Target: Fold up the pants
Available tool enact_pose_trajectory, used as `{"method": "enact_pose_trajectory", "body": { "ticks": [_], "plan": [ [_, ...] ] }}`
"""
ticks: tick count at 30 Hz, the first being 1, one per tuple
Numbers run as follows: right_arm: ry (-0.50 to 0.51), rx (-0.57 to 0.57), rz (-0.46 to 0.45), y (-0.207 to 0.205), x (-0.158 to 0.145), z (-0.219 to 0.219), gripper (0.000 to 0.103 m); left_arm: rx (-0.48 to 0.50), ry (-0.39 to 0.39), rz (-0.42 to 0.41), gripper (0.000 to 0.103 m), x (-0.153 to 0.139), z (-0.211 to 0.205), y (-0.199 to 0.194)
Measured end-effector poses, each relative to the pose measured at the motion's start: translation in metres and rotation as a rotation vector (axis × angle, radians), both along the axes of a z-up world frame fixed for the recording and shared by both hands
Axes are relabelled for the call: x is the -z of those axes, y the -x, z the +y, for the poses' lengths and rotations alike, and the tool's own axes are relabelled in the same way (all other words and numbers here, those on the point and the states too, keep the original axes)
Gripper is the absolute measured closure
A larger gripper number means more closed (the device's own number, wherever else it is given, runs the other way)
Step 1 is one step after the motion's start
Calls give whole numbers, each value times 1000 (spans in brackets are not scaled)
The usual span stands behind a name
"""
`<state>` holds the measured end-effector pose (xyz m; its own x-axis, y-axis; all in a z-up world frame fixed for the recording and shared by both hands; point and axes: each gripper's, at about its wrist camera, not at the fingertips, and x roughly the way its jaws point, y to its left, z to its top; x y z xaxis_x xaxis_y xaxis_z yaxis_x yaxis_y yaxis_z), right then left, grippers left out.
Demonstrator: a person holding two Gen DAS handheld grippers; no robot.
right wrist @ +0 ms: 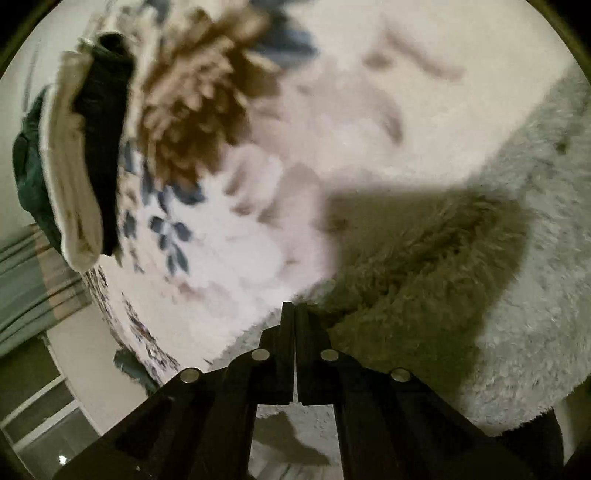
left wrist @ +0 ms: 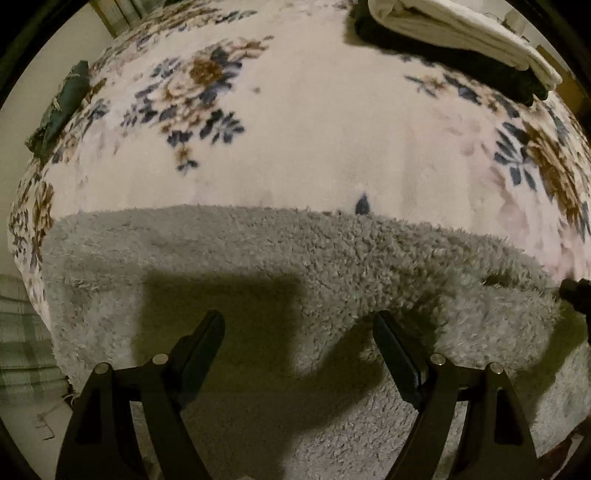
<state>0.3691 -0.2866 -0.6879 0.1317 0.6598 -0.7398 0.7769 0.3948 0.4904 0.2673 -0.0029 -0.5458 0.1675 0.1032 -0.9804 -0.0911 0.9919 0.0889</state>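
Fluffy grey fleece pants (left wrist: pixel 295 266) lie flat across the floral blanket (left wrist: pixel 314 140), spreading from left to right. My left gripper (left wrist: pixel 299 328) is open and empty just above the pants, its fingers spread wide over the fabric. My right gripper (right wrist: pixel 294 308) is shut, its tips at the edge of the grey pants (right wrist: pixel 498 295); whether a fold of fleece is pinched between them is hidden. The right gripper's black body shows at the right edge of the left wrist view (left wrist: pixel 576 295).
A stack of folded clothes, a white piece (left wrist: pixel 461 33) over a dark one (left wrist: pixel 480 70), lies at the blanket's far right; it shows in the right wrist view (right wrist: pixel 74 166). A dark green garment (left wrist: pixel 59 107) sits at the far left edge. Floor lies beyond the bed edge.
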Motion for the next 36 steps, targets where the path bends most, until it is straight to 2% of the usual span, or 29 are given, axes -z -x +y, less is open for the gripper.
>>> {"method": "enact_pose_trajectory", "body": {
  "ticks": [1, 2, 3, 4, 5, 6, 9, 14, 16, 18, 22, 23, 24, 25, 26, 29, 31, 32, 33, 35, 36],
  "plan": [
    [-31, -2, -5, 3, 0, -6, 101, 2, 7, 1, 21, -2, 0, 0],
    [-53, 1, -41, 5, -3, -9, 95, 7, 10, -3, 21, -4, 1, 0],
    [-48, -10, -90, 12, -10, -17, 73, 15, 13, -12, 21, -8, 0, 1],
    [-33, -15, -129, 21, -20, -26, 61, 25, 21, -19, 21, -13, -3, 3],
    [-26, -2, -168, 34, -29, -38, 41, 35, 38, -18, 21, -18, -6, 6],
    [-11, 30, -204, 54, -40, -55, 34, 46, 54, -13, 21, -21, -11, 9],
    [84, 136, -204, 114, -53, -111, 34, 102, 105, 18, 21, -26, -34, 19],
    [329, 414, -85, 229, -51, -226, 34, 252, 177, 114, 21, -11, -106, 42],
    [376, 533, -48, 266, -39, -268, 34, 301, 194, 129, 21, -2, -131, 47],
    [389, 601, -21, 296, -26, -308, 34, 334, 187, 149, 21, 12, -152, 50],
    [362, 640, -29, 310, 0, -343, 35, 335, 143, 214, 21, 43, -165, 48],
    [352, 633, -41, 308, 4, -345, 38, 338, 139, 214, 21, 45, -167, 48],
    [345, 622, -49, 306, 11, -348, 57, 346, 130, 214, 21, 47, -168, 47],
    [353, 599, -48, 303, 14, -348, 71, 352, 124, 217, 21, 47, -170, 47],
    [377, 569, -39, 300, 15, -347, 95, 358, 119, 221, 21, 49, -169, 45],
    [466, 545, -64, 296, 3, -340, 97, 368, 104, 236, 21, 49, -168, 44],
    [498, 580, -74, 306, -10, -340, 97, 367, 100, 245, 21, 48, -166, 47],
    [506, 596, -70, 312, -14, -340, 98, 364, 98, 248, 21, 48, -179, 46],
    [503, 610, -65, 318, -15, -341, 97, 361, 100, 247, 21, 47, -180, 46],
    [428, 608, -38, 323, 2, -345, 97, 364, 98, 247, 21, 46, -181, 45],
    [387, 620, -33, 326, 10, -345, 90, 362, 96, 248, 20, 48, -179, 41]
  ]
}}
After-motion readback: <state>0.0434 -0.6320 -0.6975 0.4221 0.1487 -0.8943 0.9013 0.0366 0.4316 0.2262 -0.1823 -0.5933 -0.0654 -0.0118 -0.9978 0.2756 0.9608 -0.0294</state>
